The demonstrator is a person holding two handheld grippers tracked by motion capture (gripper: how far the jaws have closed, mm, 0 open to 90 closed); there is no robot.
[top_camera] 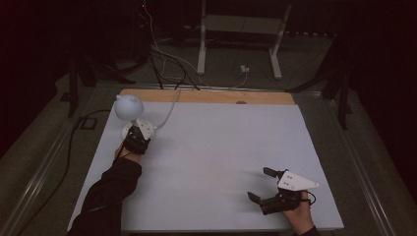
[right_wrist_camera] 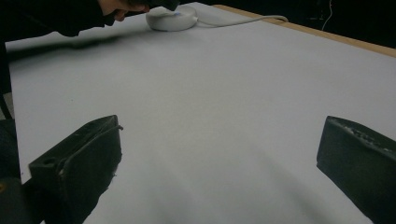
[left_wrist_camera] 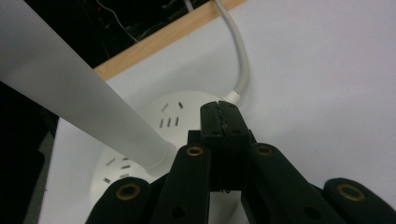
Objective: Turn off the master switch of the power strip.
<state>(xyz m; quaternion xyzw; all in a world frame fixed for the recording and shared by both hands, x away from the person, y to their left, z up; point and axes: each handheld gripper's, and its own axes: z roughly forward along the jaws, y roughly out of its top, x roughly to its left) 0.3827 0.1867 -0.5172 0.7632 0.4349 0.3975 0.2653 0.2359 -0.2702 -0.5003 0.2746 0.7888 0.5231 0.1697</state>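
In the high view, a white lamp (top_camera: 129, 108) with a rounded matte head and a round plastic base is seen at the desk's (top_camera: 221, 147) far left corner, the left gripper (top_camera: 136, 139) upon the base. It is judged light, rigid and smooth, best taken by the stem.

In the left gripper view, the jaws are pressed together, empty, over the slotted base (left_wrist_camera: 168, 116) beside the stem (left_wrist_camera: 70, 93) and its cord (left_wrist_camera: 240, 60).

In the right gripper view, the right gripper (right_wrist_camera: 219, 158) is spread wide near the desk's near right corner

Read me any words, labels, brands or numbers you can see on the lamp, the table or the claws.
None can be read. The lamp base carries only small slot marks, no letters. The grey plate on the right claw has dots, no text. The white table is blank.
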